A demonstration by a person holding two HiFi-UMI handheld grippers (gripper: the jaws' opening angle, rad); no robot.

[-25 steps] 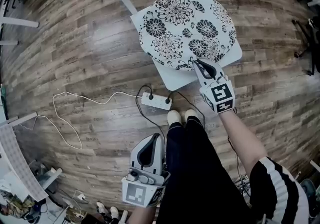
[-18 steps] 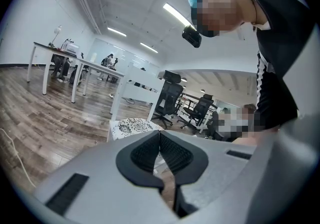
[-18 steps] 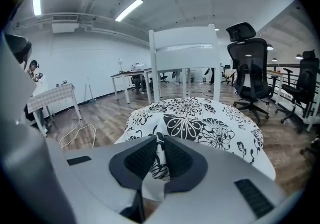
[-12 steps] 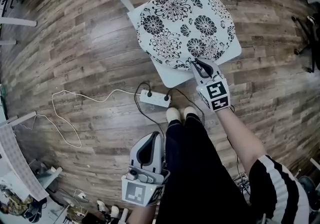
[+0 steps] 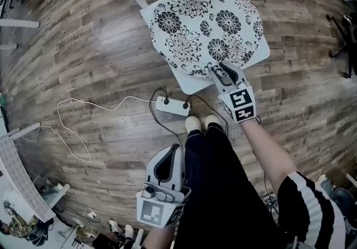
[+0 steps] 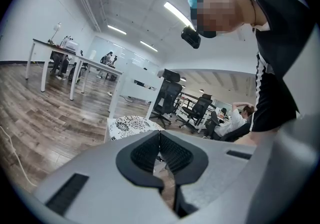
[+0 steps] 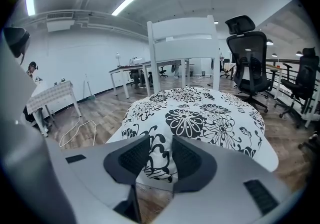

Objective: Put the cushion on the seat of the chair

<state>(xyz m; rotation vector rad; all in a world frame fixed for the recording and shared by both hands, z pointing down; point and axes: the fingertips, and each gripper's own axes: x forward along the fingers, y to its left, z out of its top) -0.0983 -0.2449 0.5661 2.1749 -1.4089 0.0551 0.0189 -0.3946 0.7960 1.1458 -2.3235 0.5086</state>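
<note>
Wood-plank floor (image 5: 100, 36) beneath white chair (image 5: 192, 83), floral cushion (image 5: 206, 19) on top

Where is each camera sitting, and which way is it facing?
Head view: on the head, looking down at cushion, chair, left gripper, right gripper, legs.
Left gripper view: on that gripper, across shut jaws toward the cushion; person's torso above.
Right gripper view: on that gripper, facing chair back; jaws just opened, cushion edge between.
All share the cushion.

The left hand-held gripper (image 6: 159, 133), jaws together, points toward the cushion (image 6: 129, 125).
</note>
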